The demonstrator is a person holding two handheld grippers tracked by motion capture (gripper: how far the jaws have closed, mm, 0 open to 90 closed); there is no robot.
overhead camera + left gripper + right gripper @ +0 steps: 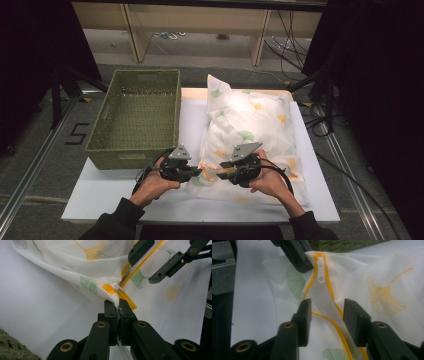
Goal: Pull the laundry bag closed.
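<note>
1. Each hand holds a black gripper, the left gripper (196,172) and the right gripper (223,176), both built of matte, blocky links.
2. A grey three-cornered plate (179,152) tops the left one; a matching plate (244,151) tops the right.
3. Black cables (143,175) loop out from the gripper bodies.
4. In the gripper views the jaws are flat-faced rectangular bars on angled black arms.
5. Brass-coloured rings (101,324) mark the pivot points on those arms, one per joint.
6. The person wears dark long sleeves (122,212) that reach the wrists.
</note>
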